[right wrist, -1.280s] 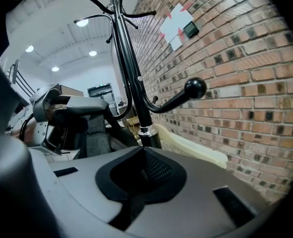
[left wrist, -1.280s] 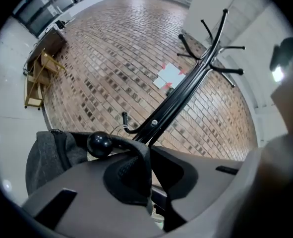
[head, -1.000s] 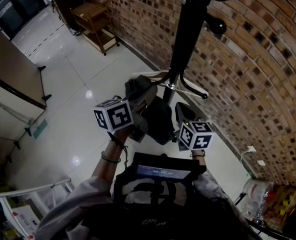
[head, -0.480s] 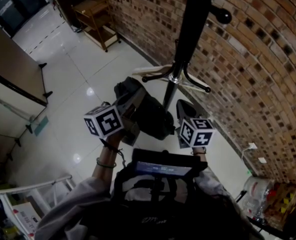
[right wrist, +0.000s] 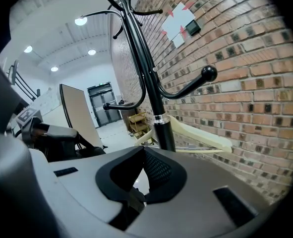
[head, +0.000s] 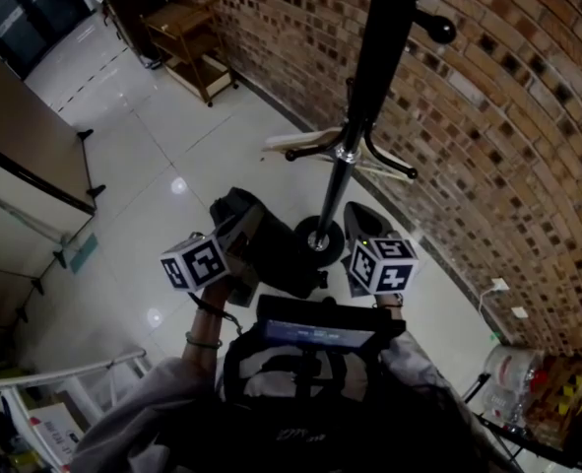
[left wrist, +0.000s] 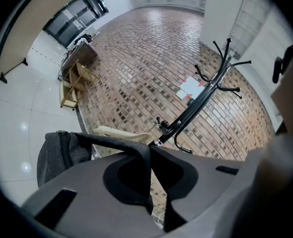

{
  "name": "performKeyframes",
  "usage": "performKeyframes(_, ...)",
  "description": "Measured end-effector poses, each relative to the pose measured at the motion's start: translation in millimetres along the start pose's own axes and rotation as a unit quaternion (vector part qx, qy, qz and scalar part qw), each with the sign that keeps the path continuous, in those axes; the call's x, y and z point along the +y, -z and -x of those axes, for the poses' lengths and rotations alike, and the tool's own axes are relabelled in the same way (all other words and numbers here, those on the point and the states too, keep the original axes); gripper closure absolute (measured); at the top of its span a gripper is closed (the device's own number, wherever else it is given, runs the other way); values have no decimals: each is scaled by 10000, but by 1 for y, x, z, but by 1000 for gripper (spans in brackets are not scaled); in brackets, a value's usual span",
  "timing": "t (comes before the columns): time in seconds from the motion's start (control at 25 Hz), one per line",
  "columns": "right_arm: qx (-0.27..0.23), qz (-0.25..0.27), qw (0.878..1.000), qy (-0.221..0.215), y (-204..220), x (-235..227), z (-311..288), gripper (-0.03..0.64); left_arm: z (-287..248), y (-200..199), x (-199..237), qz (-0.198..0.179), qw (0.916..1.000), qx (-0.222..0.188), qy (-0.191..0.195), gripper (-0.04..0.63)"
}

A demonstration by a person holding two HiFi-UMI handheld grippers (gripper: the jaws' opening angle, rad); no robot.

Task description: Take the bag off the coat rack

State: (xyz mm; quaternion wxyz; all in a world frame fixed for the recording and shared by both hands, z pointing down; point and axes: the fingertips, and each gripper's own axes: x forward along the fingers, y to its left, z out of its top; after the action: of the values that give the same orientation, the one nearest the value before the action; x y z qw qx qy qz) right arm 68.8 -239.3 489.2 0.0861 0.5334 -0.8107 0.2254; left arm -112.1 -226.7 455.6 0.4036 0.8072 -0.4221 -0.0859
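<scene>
A dark grey bag (head: pixel 266 249) hangs clear of the black coat rack (head: pixel 369 77), just left of the rack's round base (head: pixel 318 240). My left gripper (head: pixel 239 227) is shut on the bag's strap (left wrist: pixel 114 144). In the left gripper view the strap runs from the bag's body (left wrist: pixel 62 155) into the left gripper (left wrist: pixel 148 151). My right gripper (head: pixel 353 215) is beside the rack's pole (right wrist: pixel 158 113), close to the base, with nothing in it. In the right gripper view the right gripper (right wrist: pixel 144 155) has its pads together.
A brick wall (head: pixel 487 136) runs behind the rack. A cream hanger (head: pixel 305 141) sits low on the pole. A wooden shelf cart (head: pixel 187 42) stands far back; a tan partition (head: pixel 25 126) is at left. Plastic bags (head: pixel 512 392) lie at the lower right.
The left gripper has drawn the bag down and leftward, away from the pole and toward the person. The rack's base, hidden behind the bag before, now shows. The right gripper has hardly moved.
</scene>
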Motion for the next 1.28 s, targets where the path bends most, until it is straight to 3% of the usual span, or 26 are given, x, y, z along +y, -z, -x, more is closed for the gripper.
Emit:
performKeyframes(0.24, 102, 271, 9996, 8, 5, 12, -4, 617, 7, 14, 23, 53, 9997, 141, -194, 560)
performKeyframes(0.76, -228, 80, 9997, -65, -10, 17, 0, 617, 1, 8, 28, 101, 9996, 215, -121, 560)
performKeyframes(1.28, -232, 120, 9996, -78, -12, 14, 0, 617, -8, 13, 26, 95, 9991, 389, -108, 560)
